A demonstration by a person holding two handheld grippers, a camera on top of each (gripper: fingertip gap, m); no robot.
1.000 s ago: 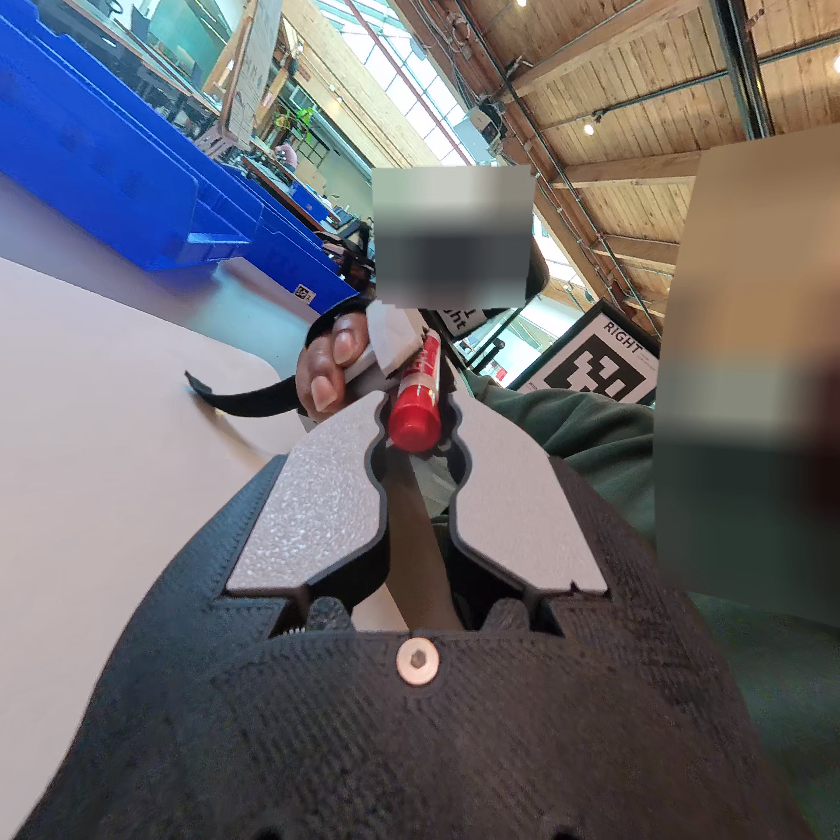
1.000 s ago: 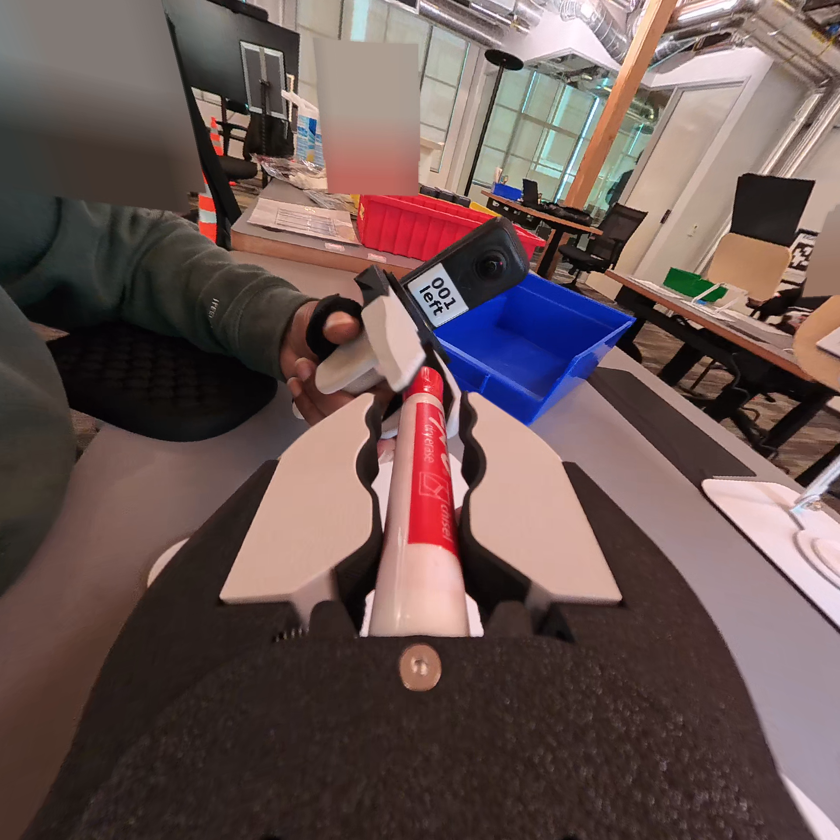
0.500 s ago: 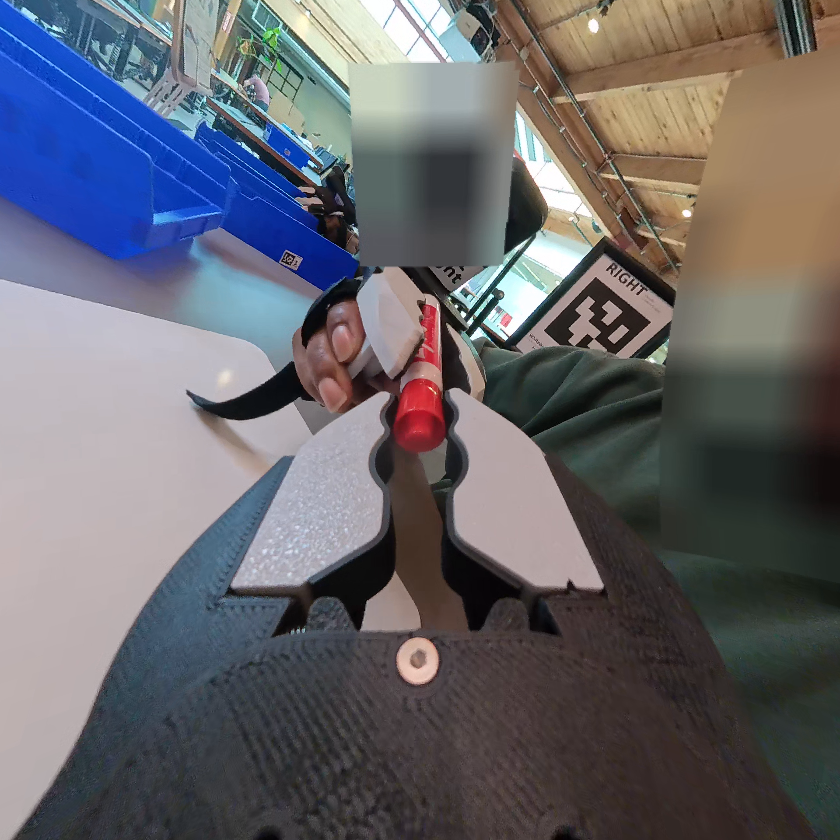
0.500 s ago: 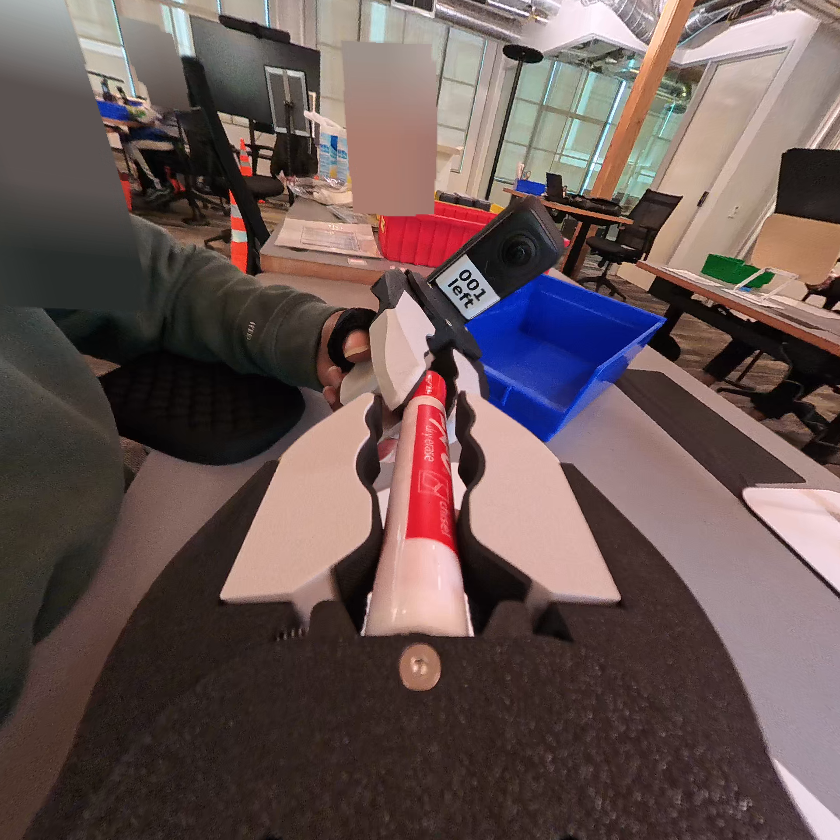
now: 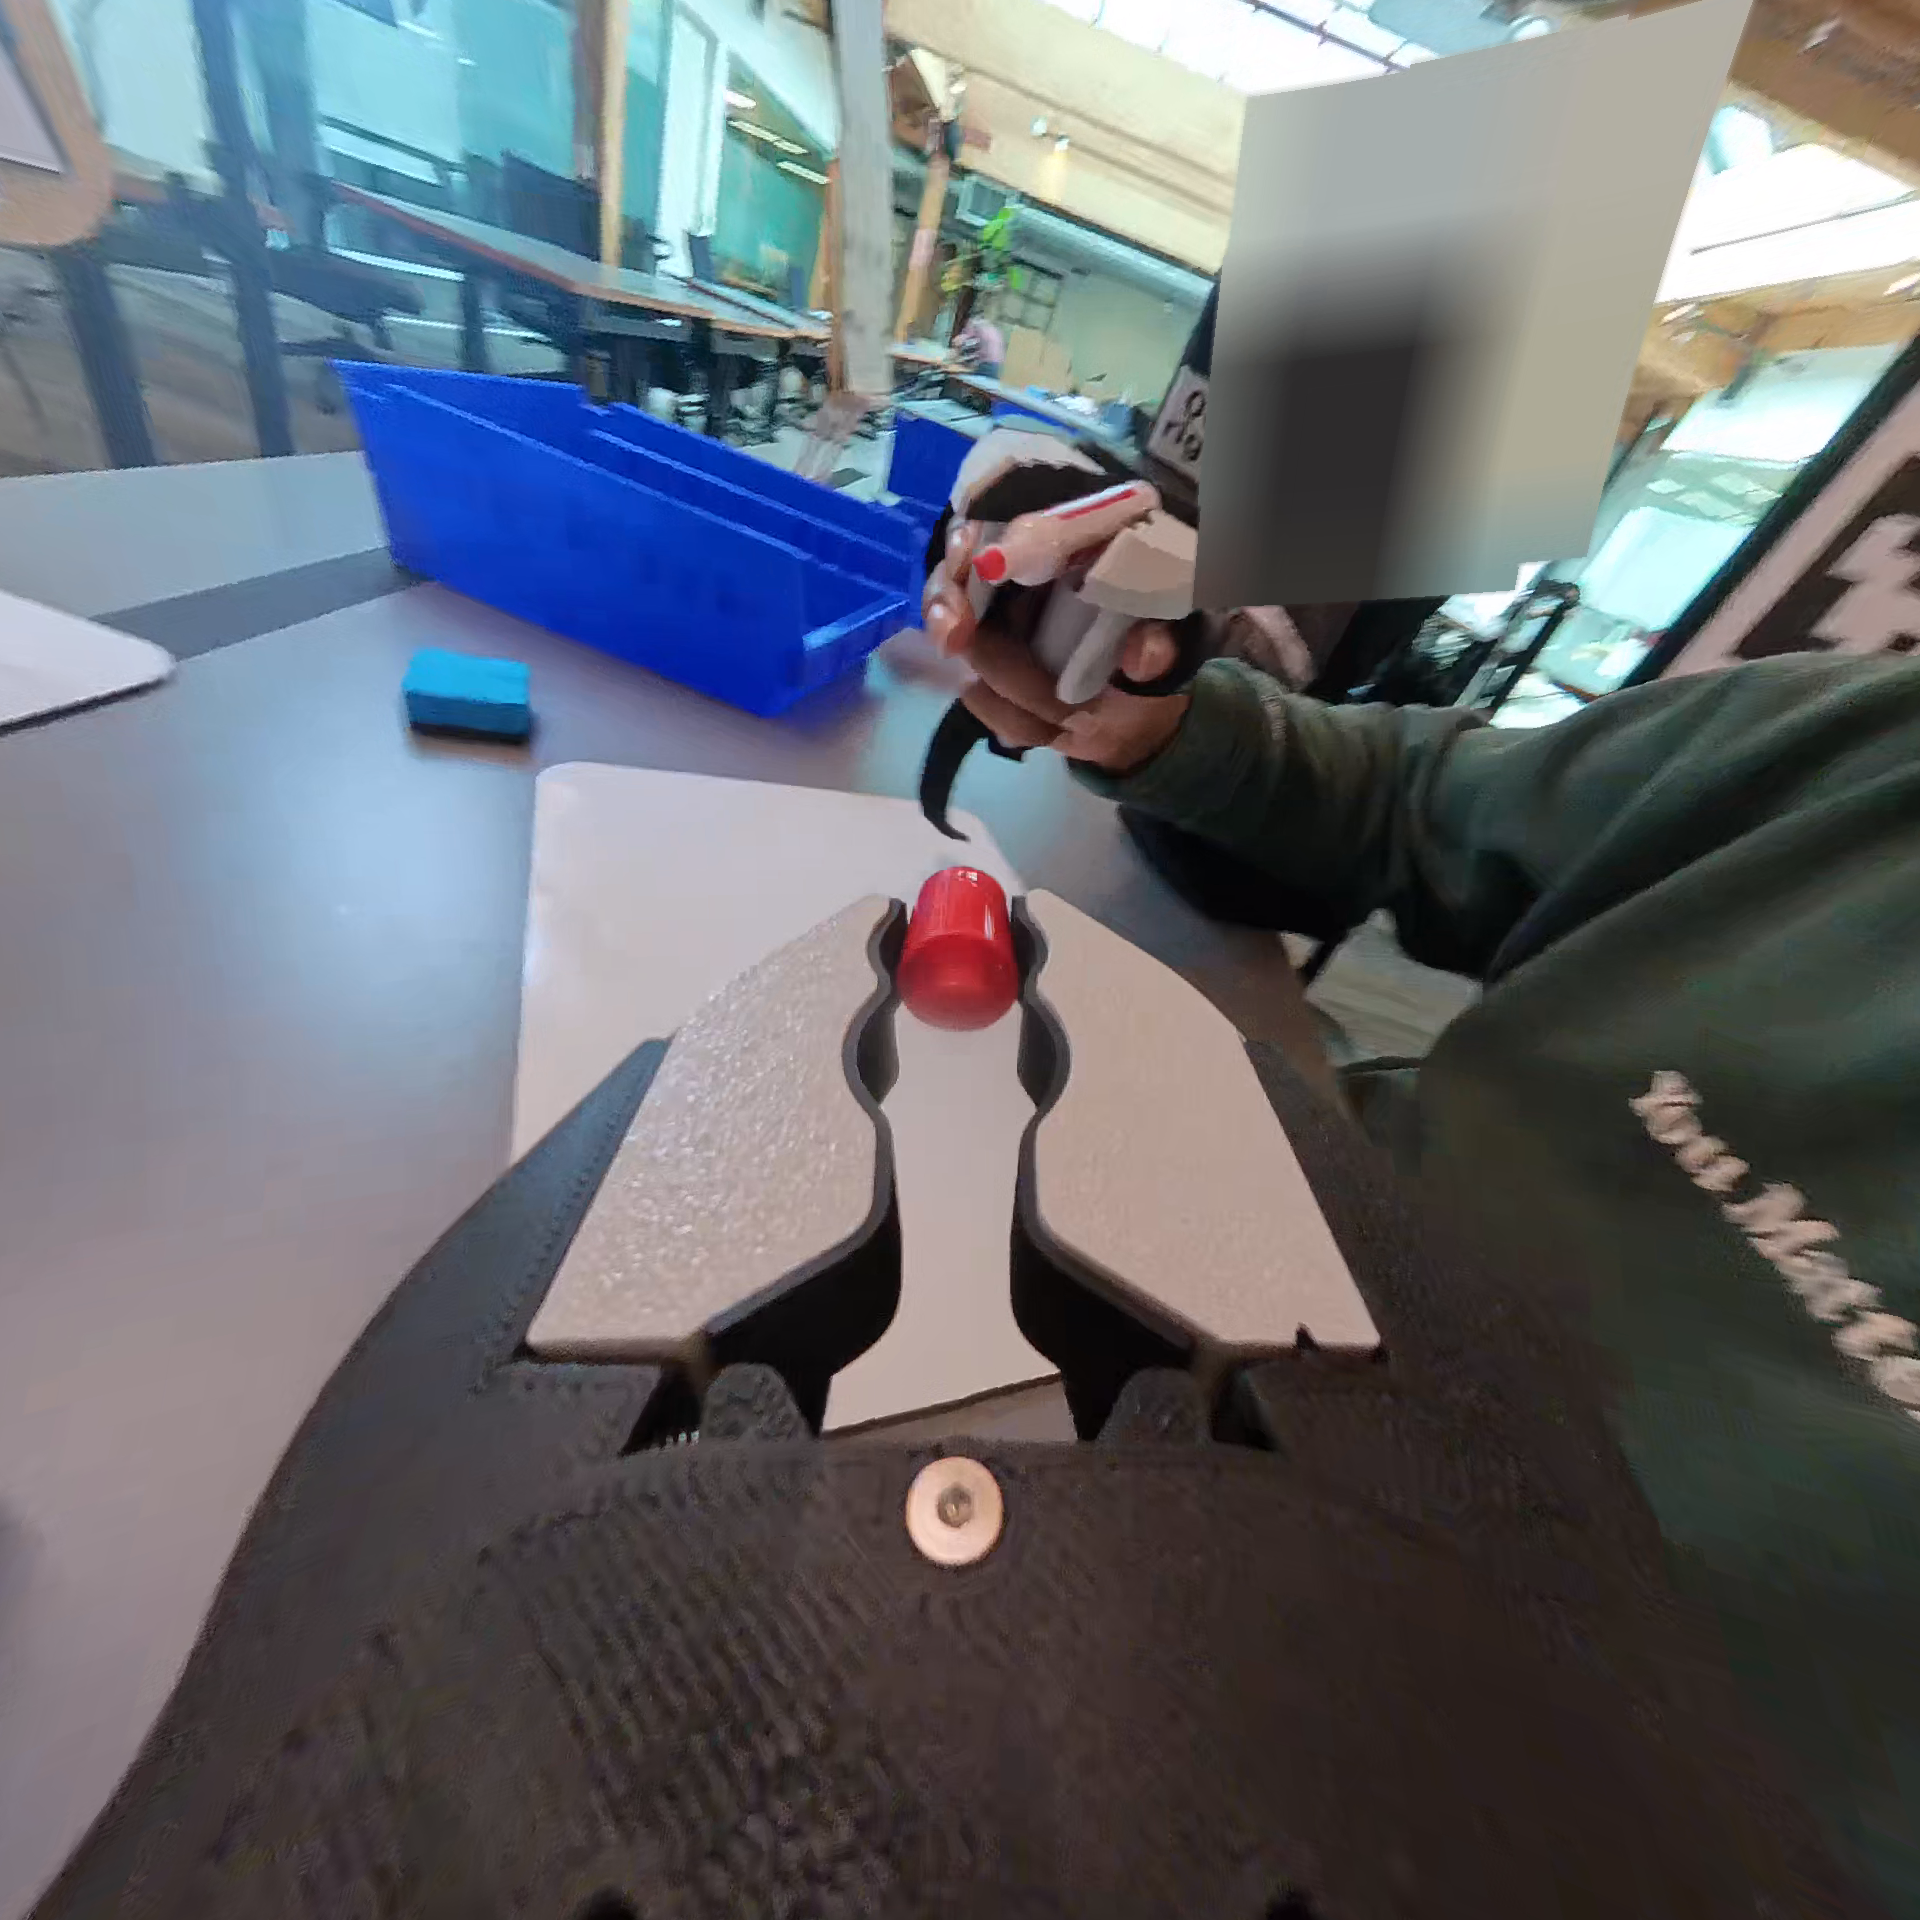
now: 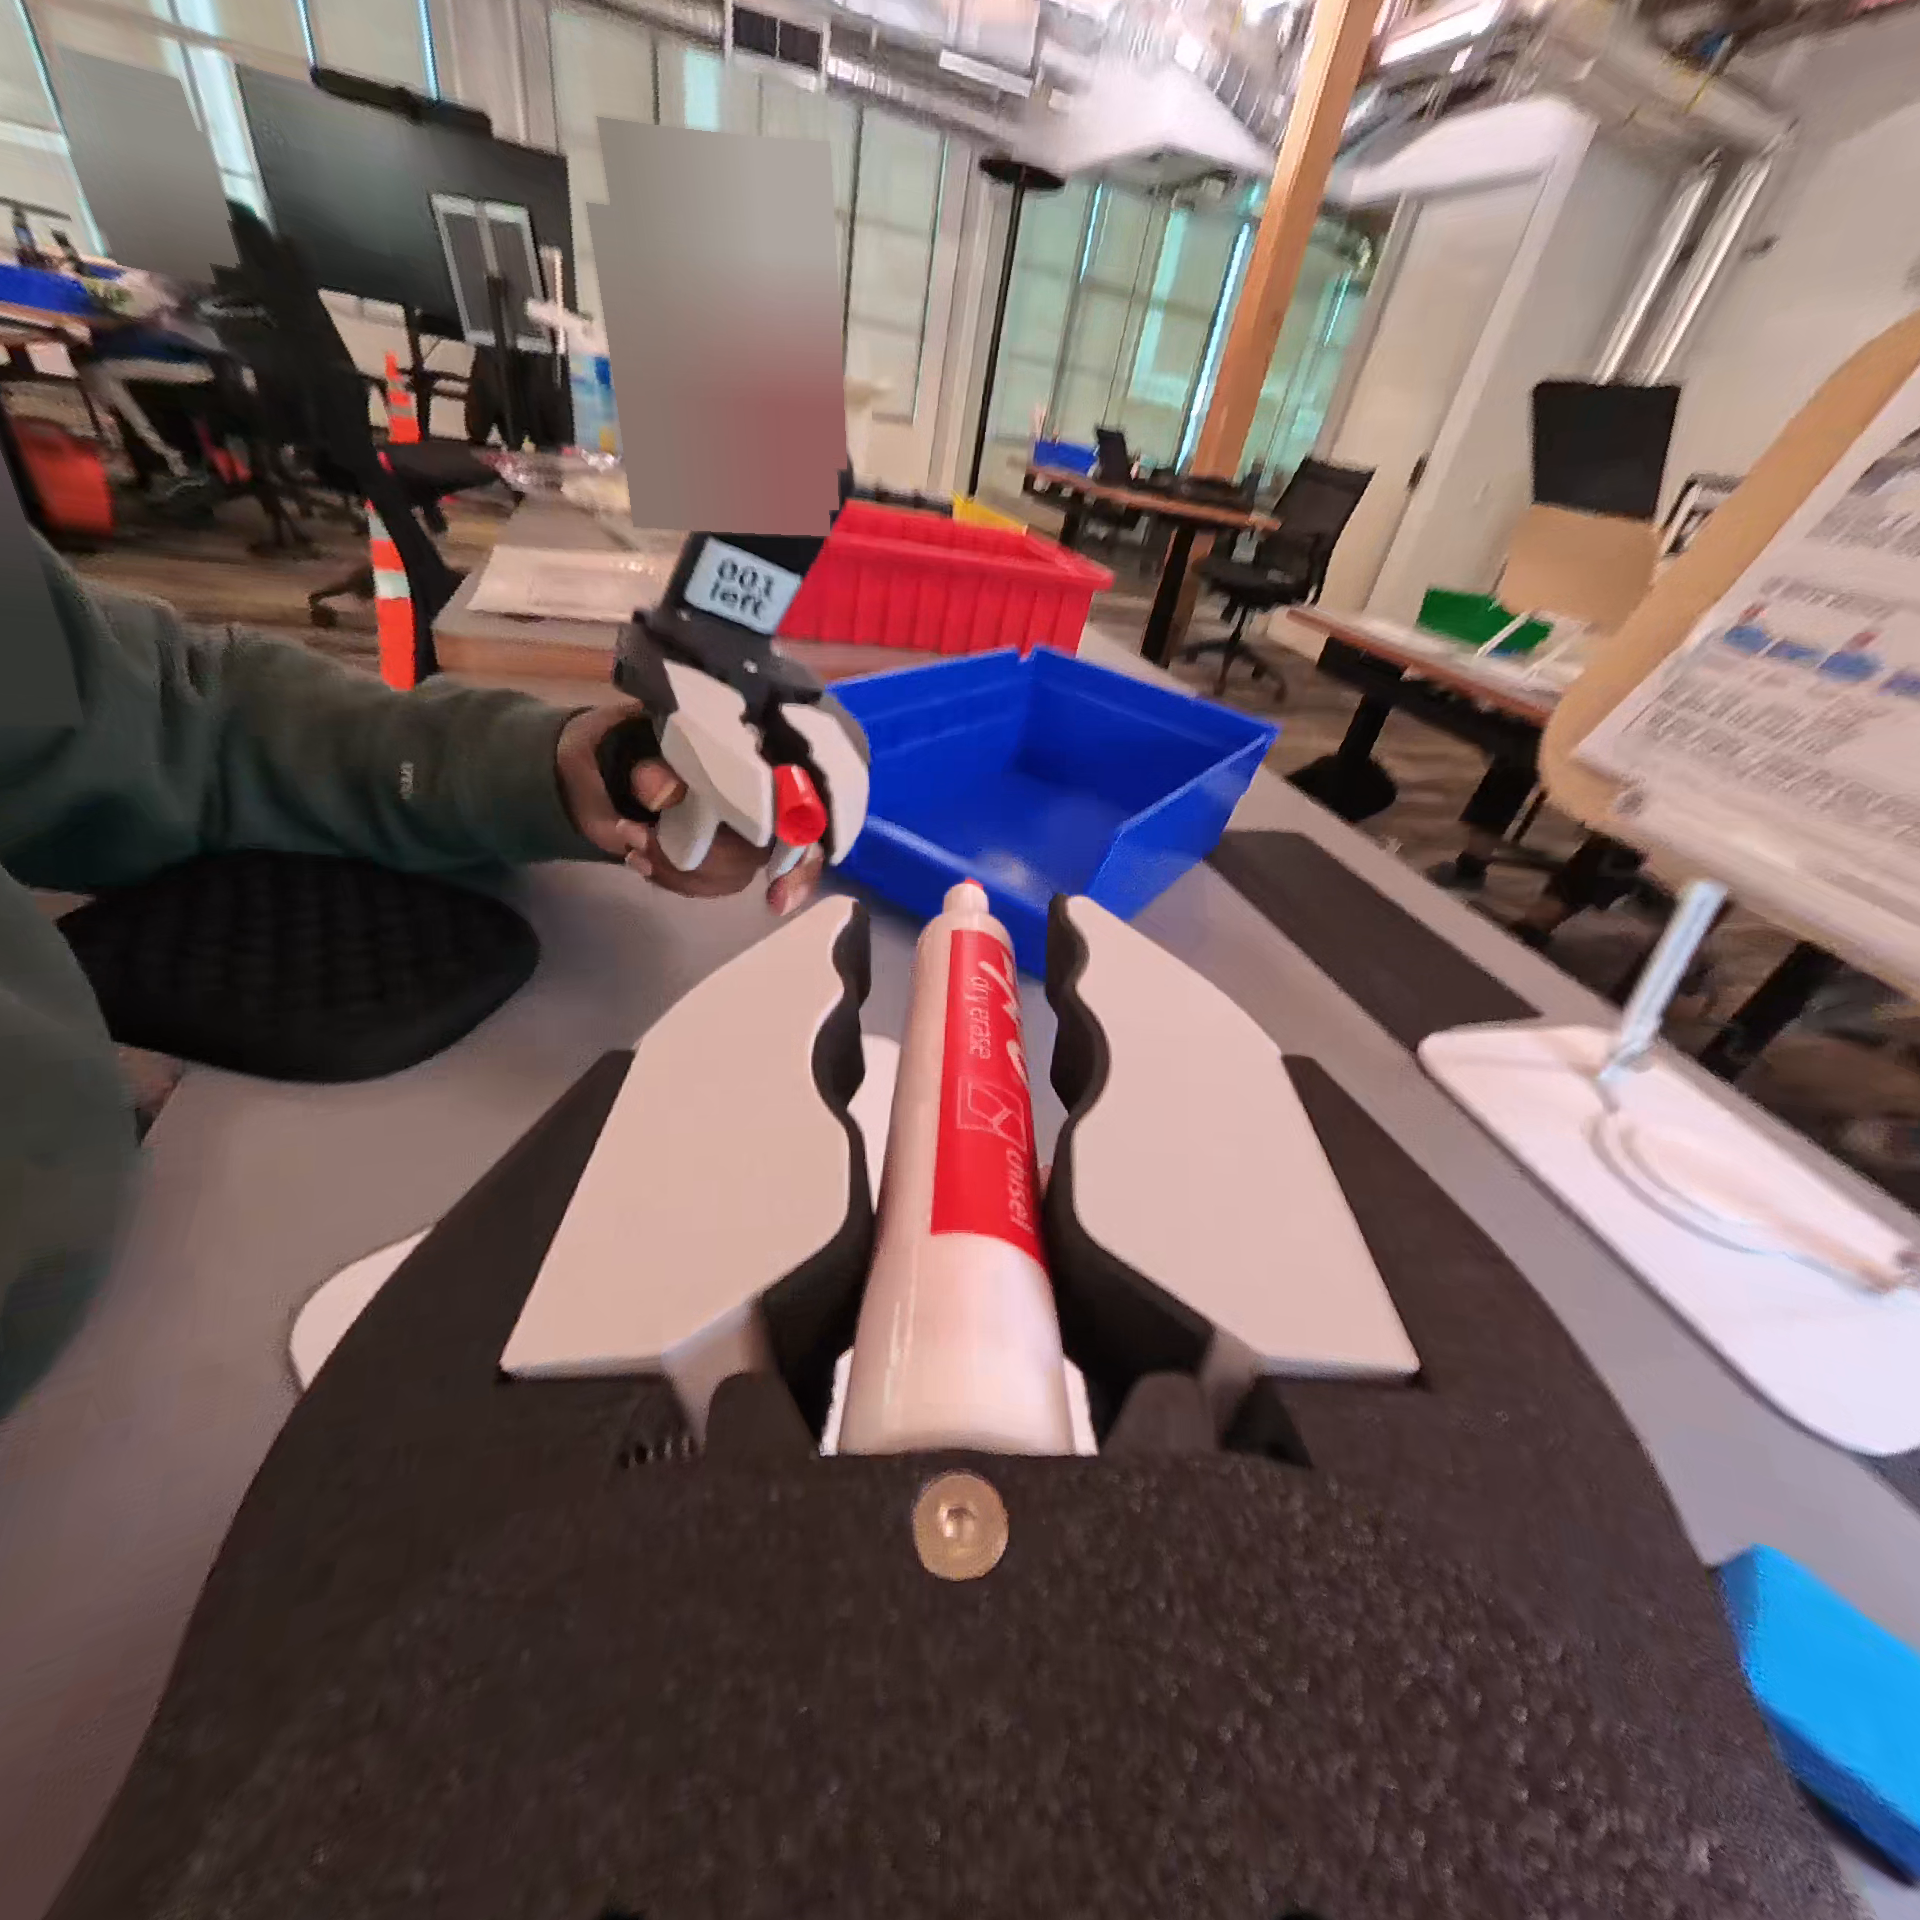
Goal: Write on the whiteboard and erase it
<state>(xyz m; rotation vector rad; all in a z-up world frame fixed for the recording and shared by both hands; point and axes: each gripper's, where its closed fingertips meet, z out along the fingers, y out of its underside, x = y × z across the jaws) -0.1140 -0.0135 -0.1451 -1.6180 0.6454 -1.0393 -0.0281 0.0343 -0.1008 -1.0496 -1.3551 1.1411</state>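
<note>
The left tool point(image 5: 956, 961) pinches the red plastic cap point(image 5: 954, 966). The right tool point(image 6: 961, 1023) grips the uncapped red-and-white marker point(image 6: 971, 1164), both above the white whiteboard point(image 5: 675, 883). Risk: the cap, held only at the fingertips, may slip; the marker may pivot under writing pressure.

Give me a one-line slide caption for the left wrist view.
Left gripper holding the red marker cap over the whiteboard, uncapped marker in the right gripper beyond.
</note>
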